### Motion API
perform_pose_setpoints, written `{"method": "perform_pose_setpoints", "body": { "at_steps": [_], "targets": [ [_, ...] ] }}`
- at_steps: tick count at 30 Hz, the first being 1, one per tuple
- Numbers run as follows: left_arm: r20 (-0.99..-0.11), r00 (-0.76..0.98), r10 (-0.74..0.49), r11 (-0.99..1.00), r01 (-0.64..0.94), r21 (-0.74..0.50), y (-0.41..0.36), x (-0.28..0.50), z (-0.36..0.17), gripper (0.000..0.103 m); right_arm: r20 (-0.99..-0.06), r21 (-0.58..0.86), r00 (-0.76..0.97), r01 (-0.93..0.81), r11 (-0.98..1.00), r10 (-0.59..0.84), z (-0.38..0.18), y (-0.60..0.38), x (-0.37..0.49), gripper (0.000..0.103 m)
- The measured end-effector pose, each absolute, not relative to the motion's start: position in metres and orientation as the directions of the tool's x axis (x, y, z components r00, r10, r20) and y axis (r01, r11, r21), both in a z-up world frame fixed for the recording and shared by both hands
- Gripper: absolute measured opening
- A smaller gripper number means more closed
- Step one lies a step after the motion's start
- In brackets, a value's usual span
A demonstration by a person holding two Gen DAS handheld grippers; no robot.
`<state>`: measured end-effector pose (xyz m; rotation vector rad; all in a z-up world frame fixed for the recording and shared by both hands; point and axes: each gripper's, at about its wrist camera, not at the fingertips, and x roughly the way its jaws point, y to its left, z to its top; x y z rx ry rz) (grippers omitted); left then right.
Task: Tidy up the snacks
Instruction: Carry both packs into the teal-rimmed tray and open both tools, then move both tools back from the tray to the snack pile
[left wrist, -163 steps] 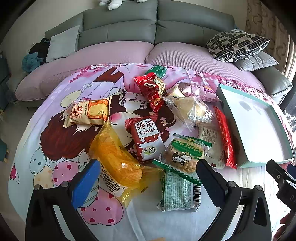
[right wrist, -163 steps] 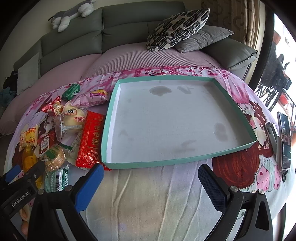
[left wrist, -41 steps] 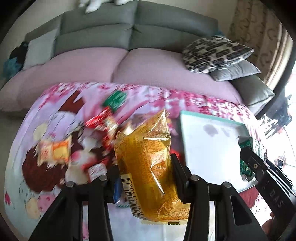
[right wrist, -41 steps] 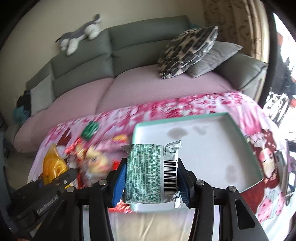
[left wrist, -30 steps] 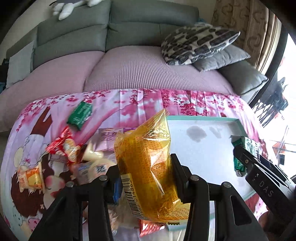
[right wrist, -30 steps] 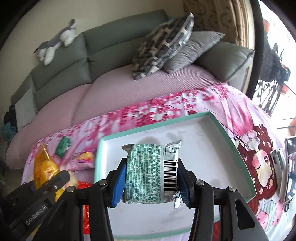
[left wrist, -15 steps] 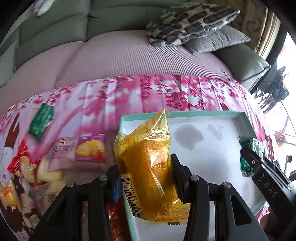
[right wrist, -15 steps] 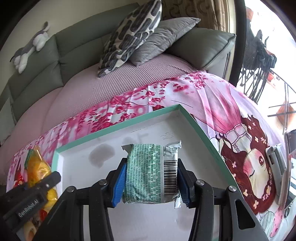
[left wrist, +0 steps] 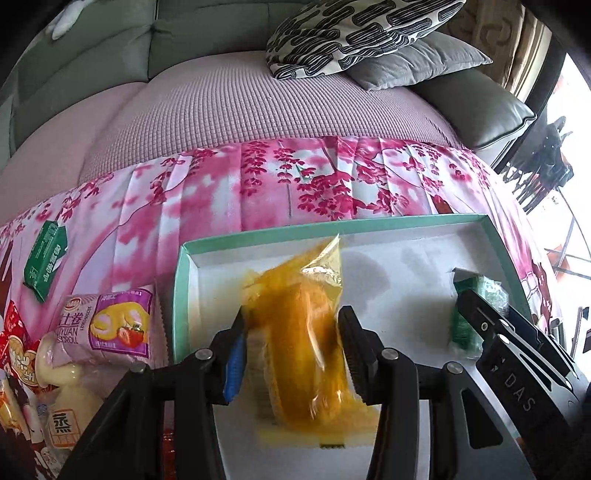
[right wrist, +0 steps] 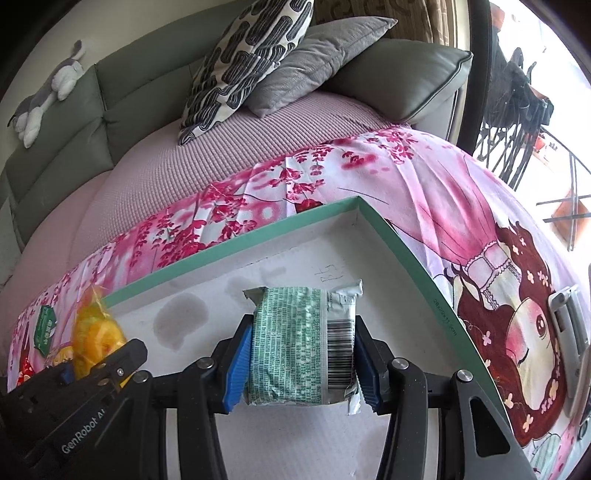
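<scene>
Showing two grippers over one teal-rimmed tray (left wrist: 183,295): left gripper (left wrist: 291,354), jaws just opening, one blurred yellow snack bag (left wrist: 299,343) between them; right gripper (right wrist: 301,360) clamped on one green packet (right wrist: 295,343). Beyond: two cushions (left wrist: 354,33).

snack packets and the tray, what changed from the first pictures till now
Both tools picked a packet off the pile and carried it over the white, teal-rimmed tray. The left tool has just been opening around the blurred yellow cake packet; the right tool grips the green foil packet. The other snacks stay on the pink cloth.
</scene>
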<state>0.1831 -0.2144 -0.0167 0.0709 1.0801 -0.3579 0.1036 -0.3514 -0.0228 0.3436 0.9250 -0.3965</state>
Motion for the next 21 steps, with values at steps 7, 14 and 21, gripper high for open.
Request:
{"method": "perform_pose_setpoints", "body": {
  "at_steps": [7, 14, 21],
  "targets": [
    [-0.865, 0.443, -0.234, 0.948, 0.300, -0.103, -0.204, 0.177, -0.005, 0.063, -0.823, 0.113, 0.541, 0.455, 0.883, -0.173, -0.016, -0.349, 0.101, 0.065],
    [-0.865, 0.466, -0.186, 0.970, 0.229, -0.085, -0.180, 0.173, 0.001, 0.085, -0.823, 0.123, 0.545, 0.449, 0.885, -0.162, -0.008, -0.345, 0.093, 0.083],
    [-0.870, 0.466, -0.160, 0.982, 0.169, -0.090, -0.154, 0.165, 0.002, 0.092, -0.829, 0.128, 0.539, 0.439, 0.890, -0.147, -0.007, -0.337, 0.084, 0.100]
  ]
}}
